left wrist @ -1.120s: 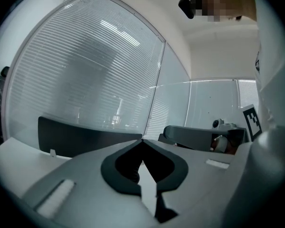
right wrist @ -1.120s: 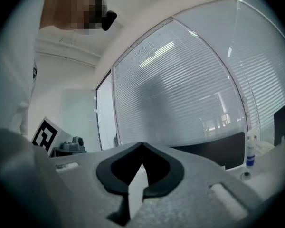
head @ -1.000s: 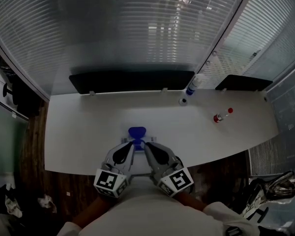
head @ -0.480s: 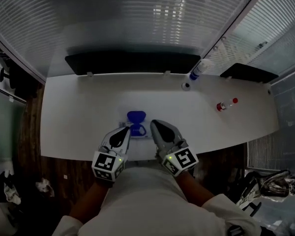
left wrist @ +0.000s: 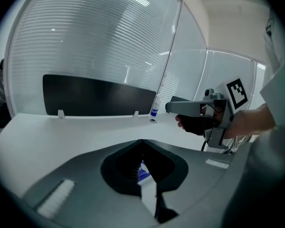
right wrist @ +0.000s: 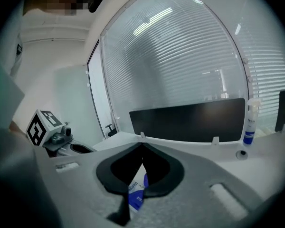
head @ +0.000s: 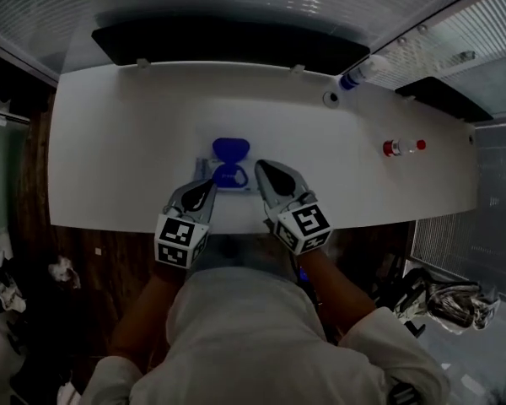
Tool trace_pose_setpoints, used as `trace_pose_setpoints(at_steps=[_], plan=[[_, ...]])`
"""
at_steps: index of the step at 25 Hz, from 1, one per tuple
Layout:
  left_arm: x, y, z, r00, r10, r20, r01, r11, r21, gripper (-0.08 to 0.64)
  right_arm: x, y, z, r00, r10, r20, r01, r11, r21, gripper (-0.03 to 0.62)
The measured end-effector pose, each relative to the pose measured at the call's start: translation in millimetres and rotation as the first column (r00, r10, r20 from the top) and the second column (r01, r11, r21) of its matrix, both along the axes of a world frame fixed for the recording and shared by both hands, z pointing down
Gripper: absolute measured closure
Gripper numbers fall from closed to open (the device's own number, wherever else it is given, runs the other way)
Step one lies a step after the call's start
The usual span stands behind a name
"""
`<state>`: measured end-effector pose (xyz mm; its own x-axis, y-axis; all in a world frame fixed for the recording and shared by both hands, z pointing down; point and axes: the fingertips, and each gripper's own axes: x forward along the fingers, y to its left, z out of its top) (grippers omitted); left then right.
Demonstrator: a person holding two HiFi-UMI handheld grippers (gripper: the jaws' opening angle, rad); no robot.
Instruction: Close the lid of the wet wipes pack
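The wet wipes pack [head: 228, 176] lies flat on the white table [head: 118, 142] near its front edge. Its blue lid [head: 230, 148] stands open, folded back to the far side. My left gripper [head: 209, 186] is shut, with its tip just left of the pack. My right gripper [head: 260, 169] is shut too, its tip just right of the pack. Neither holds anything. In the left gripper view a sliver of the pack [left wrist: 142, 174] shows below the closed jaws, and the right gripper [left wrist: 199, 109] hangs beyond. The right gripper view also shows the pack [right wrist: 137, 194] under its jaws.
A spray bottle [head: 358, 72] and a small round cap [head: 331, 99] stand at the back right. A small red-topped bottle [head: 392, 148] lies further right. A black panel [head: 219, 40] runs along the table's far edge. The person's torso is close behind the front edge.
The two grippers have drawn apart from the pack's near end to either side of it. The head view has tilted further down. The lid has stayed open.
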<state>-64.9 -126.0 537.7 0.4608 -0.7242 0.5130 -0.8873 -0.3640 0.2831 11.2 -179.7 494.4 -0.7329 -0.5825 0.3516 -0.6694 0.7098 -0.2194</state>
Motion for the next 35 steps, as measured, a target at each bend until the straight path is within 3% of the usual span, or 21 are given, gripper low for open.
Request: trace_pose_setpoints(at_steps=[7,16,28,32,35], plan=[[-7.8,1.5,77.1,0.998,-0.014,0.053,0.021,0.993,-0.120,0.557,1.6,-31.1,64.2,0.995,-0.039,-0.097,0.036,0.999,-0.033,0.592],[-6.9,16.6,154.9,0.997,-0.001,0.082,0.023,0.966,-0.259,0.557,-1.3,-55.4,142.1,0.967,-0.111,-0.228,0.096,0.993,-0.075,0.592],[-4.9,16.7,198.8,0.994,0.010,0.107,0.024,0.950,-0.312,0.557,2.4,-104.6,213.1,0.905,-0.198,-0.377,0.169,0.980,-0.109,0.592],[-5.0,16.9,200.5,0.995,0.002,0.103,0.031,0.950,-0.311,0.557,-7.0,-104.0,224.5,0.880,-0.283,-0.382,0.250,0.959,-0.135,0.592],[-5.1,16.9,200.1,0.995,-0.003,0.098,0.033,0.951,-0.309,0.557,-14.3,-99.1,225.6,0.879,-0.337,-0.338,0.298,0.940,-0.165,0.592]])
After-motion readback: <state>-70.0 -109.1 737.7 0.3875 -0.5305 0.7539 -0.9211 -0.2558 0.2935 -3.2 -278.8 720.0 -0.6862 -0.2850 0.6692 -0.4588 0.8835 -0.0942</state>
